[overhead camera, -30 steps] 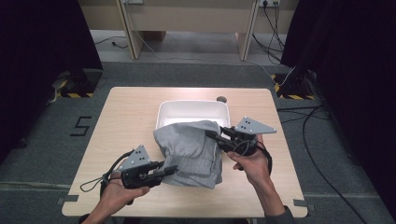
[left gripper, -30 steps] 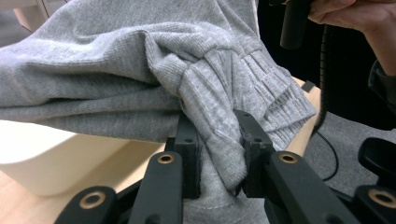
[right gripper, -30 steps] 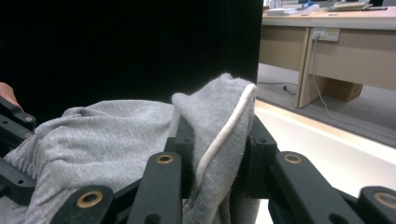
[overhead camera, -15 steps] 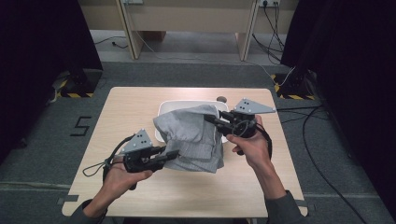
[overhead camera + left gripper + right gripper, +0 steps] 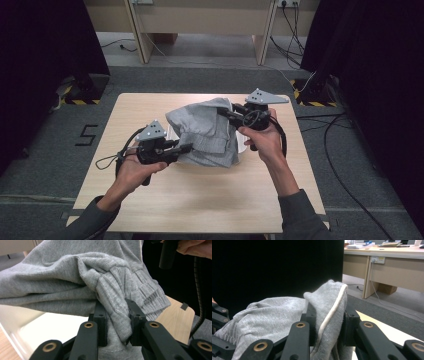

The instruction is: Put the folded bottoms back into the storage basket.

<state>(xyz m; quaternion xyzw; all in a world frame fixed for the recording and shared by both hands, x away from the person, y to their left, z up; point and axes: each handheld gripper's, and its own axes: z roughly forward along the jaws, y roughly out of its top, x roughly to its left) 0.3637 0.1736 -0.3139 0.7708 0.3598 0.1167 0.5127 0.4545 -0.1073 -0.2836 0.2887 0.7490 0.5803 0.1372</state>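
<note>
Both grippers raised, gripping grey garment (image 5: 207, 130)

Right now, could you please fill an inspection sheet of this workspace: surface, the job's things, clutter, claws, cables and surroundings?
Surface: light wooden table, near half bare.
Job's things: grey garment, bunched and lifted between both claws over a white tray that it mostly hides.
Clutter: nothing seen on the table.
Claws: left claw shut on the garment's ribbed edge; right claw shut on a fold with a pale seam.
Cables: a black cable loops from the left claw across the table; more cables lie on the floor at the right.
Surroundings: grey carpet, a "5" floor mark, black curtains at both sides, a wooden desk behind.
</note>
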